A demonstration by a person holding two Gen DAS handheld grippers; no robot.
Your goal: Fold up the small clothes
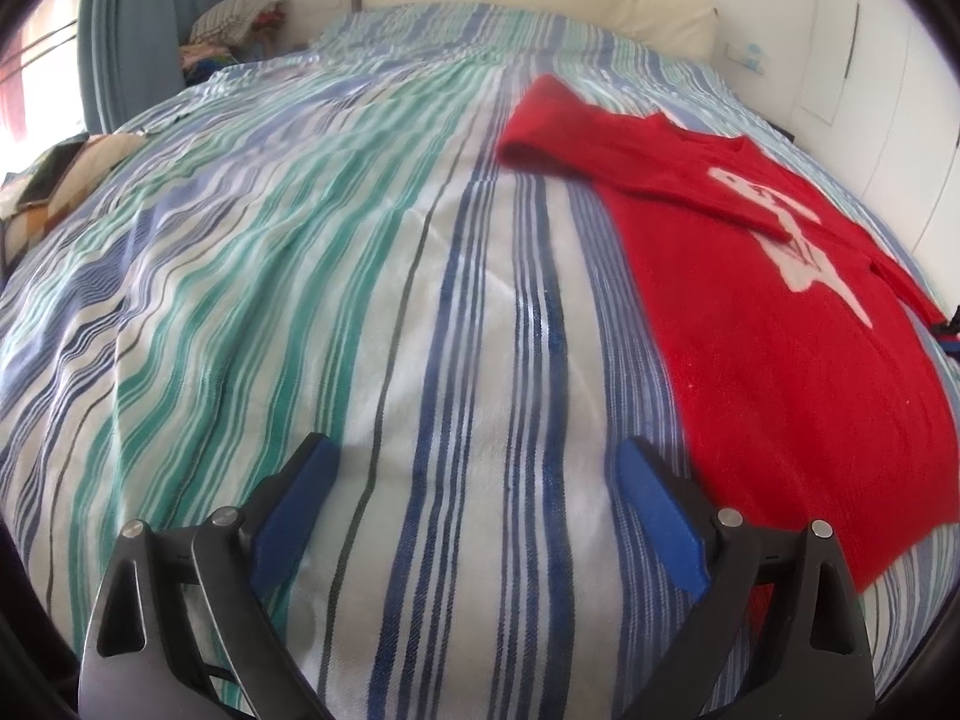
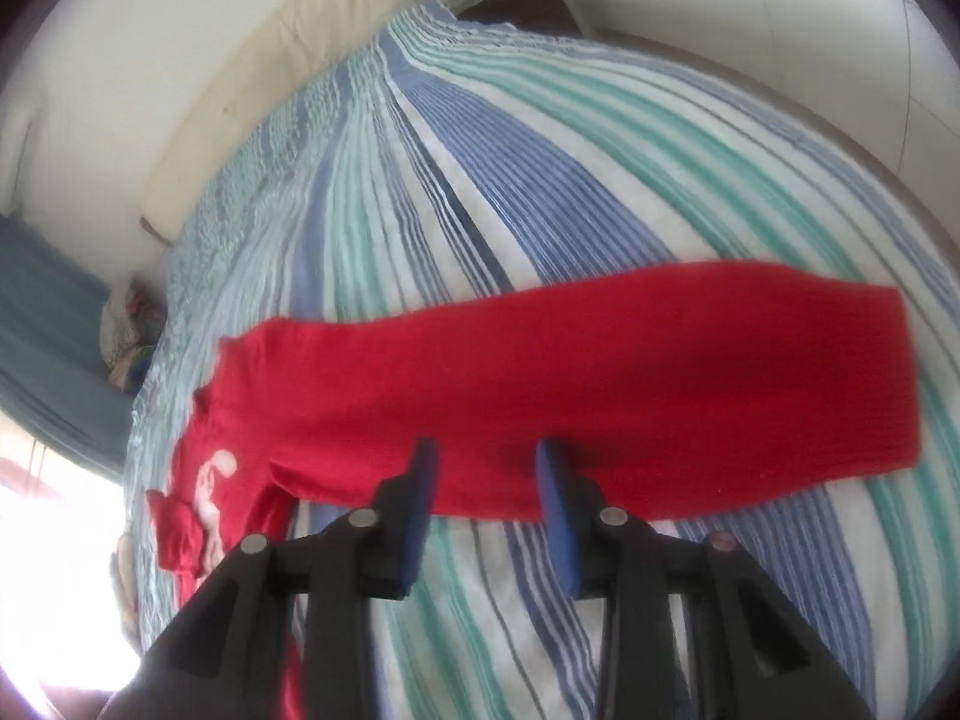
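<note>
Red top [image 1: 774,324] is lying flat on the bed [image 1: 360,300], print side up, toward the R side as seen from the L wrist cam. One sleeve [image 2: 600,372] is stretching out straight across the striped cover; the other looks folded in over the print, though blur makes that hard to confirm.

Step in hand, as I'm reading it: early fold, sleeves being dealt with. Body isn't folded yet.

R claw [image 2: 486,462]: you're holding it angled down over the near edge of the sleeve, jaws partly apart. Nothing is sitting clamped between the blue pads [image 2: 420,504]; the sleeve edge is lying just beyond the tips. So: not gripping. R view is smeared, so exact tip-to-cloth contact is not readable.

L claw [image 1: 474,480]: you're holding it tilted down over bare cover, jaws spread wide, empty. It's sitting just beside the top's near-left hem, not touching.

Next move, my judgement: you're needing to pinch the long sleeve near its cuff w/ R claw and carry it over the chest, keeping it flat. L claw is looking well placed to pin or take the hem after.

Risk: the cover is wrinkling easily, so you could be grabbing sheet along w/ sleeve. Pinch only the red layer.
</note>
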